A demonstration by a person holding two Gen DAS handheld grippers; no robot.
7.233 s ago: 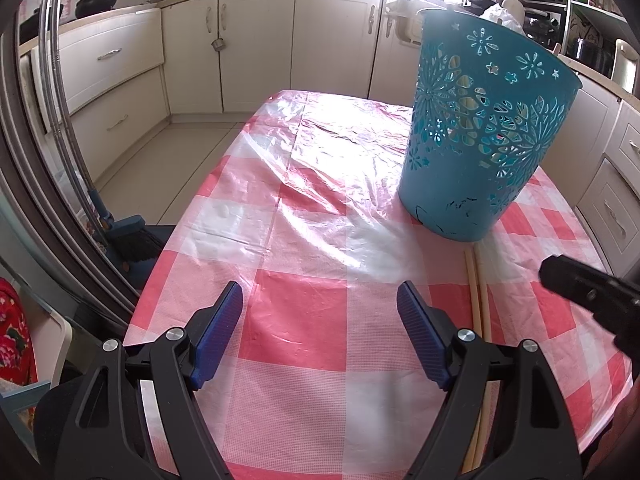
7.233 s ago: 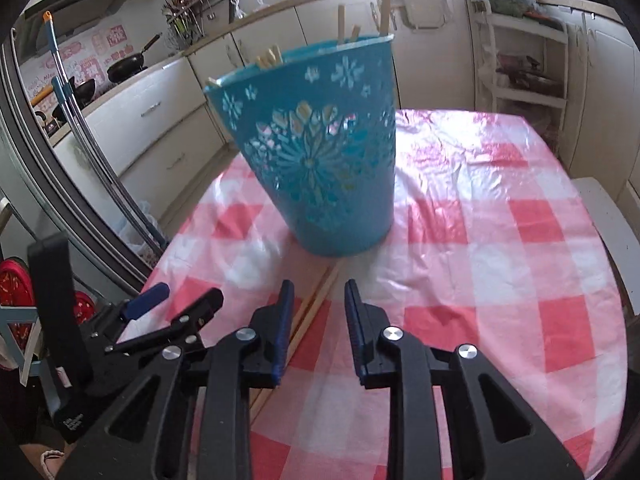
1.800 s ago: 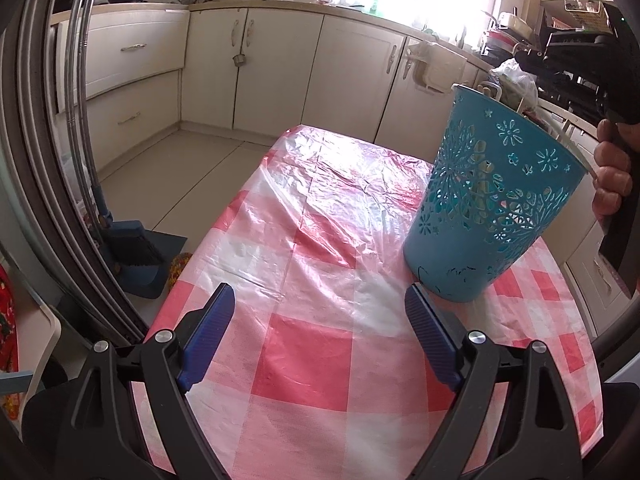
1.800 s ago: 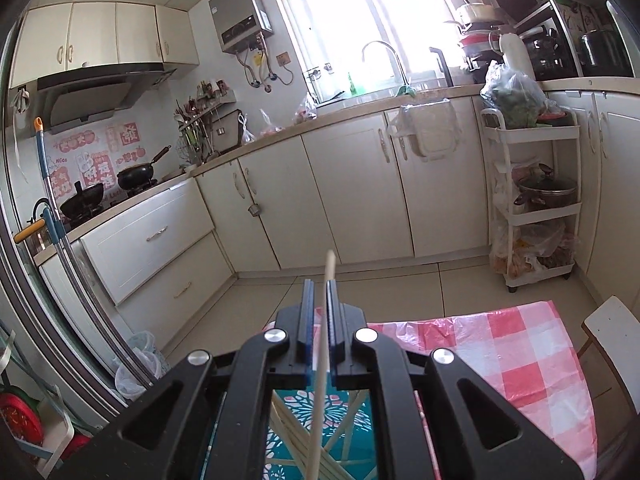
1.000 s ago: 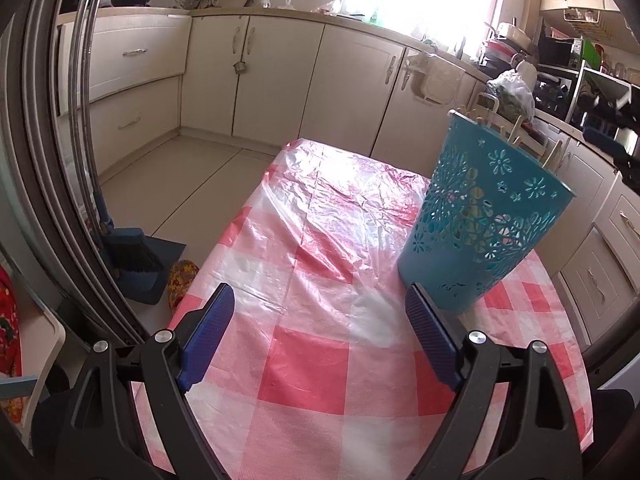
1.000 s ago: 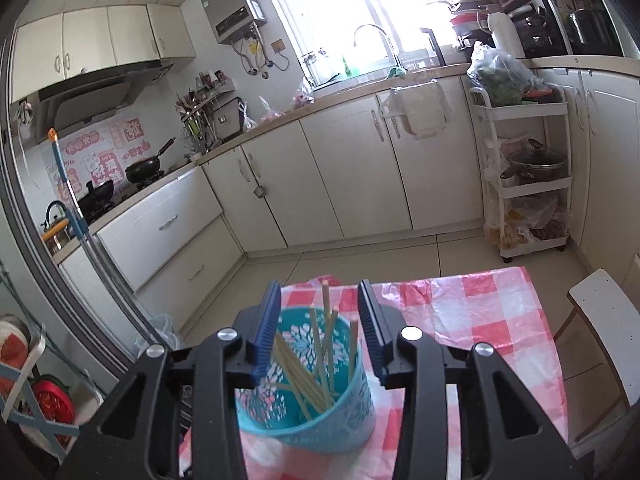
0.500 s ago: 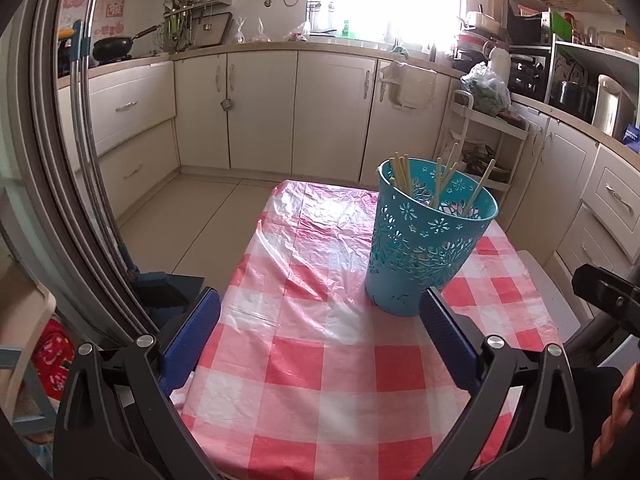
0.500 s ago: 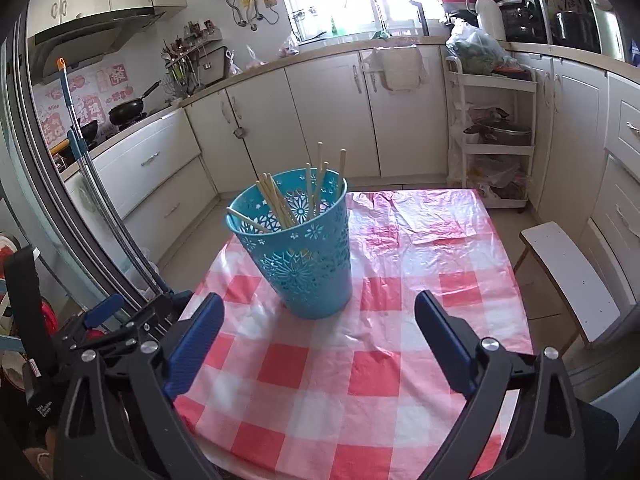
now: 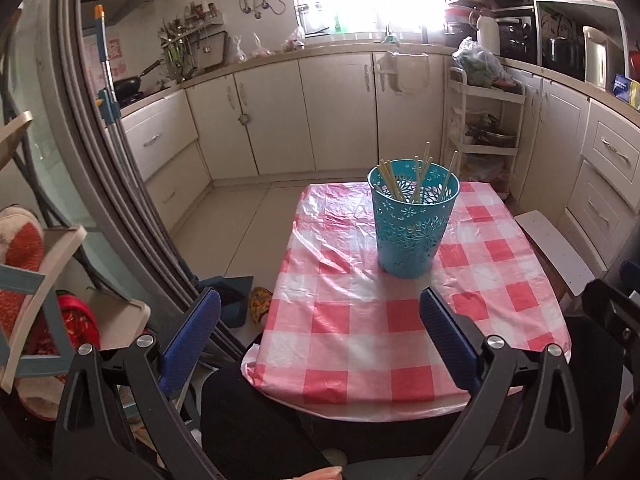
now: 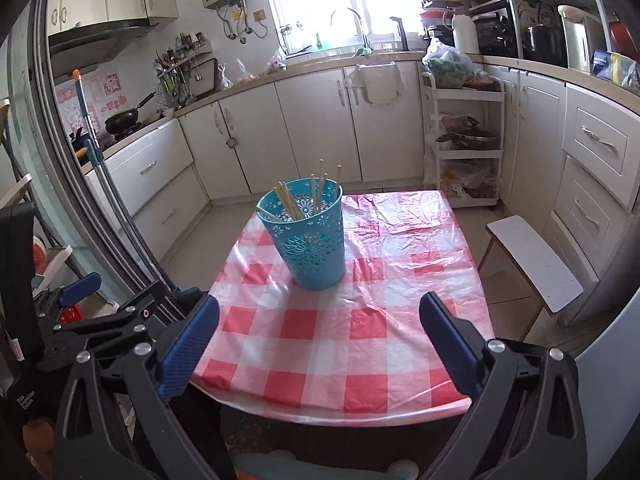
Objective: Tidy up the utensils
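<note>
- Grippers first, right at the lens: left gripper (image 9: pixel 320 336) is spread wide, blue pads well apart, nothing between them, held off the near edge of the table (image 9: pixel 360 360).
- Right gripper (image 10: pixel 318 336) is likewise spread wide and carrying nothing, hanging over the near end of the red-and-white checked tablecloth (image 10: pixel 340 340).
- Left gripper's black frame (image 10: pixel 100 320) also shows at the lower left of the right wrist view, beside the table's left edge.
- Further out, the blue basket (image 9: pixel 414 224) stands upright on the tablecloth, towards the far half of the table and well apart from both grippers.
- Chopsticks (image 9: pixel 390 186) stand inside the basket, leaning against its rim at different angles, tips poking above the top (image 10: pixel 320 184).
- To the right of the table, a white stool (image 10: pixel 532 256) sits on the floor.
- At the back, cream cabinets (image 9: pixel 336 112) run under the bright window (image 10: pixel 316 0), with a white rack (image 10: pixel 464 140) of pots to the right.
</note>
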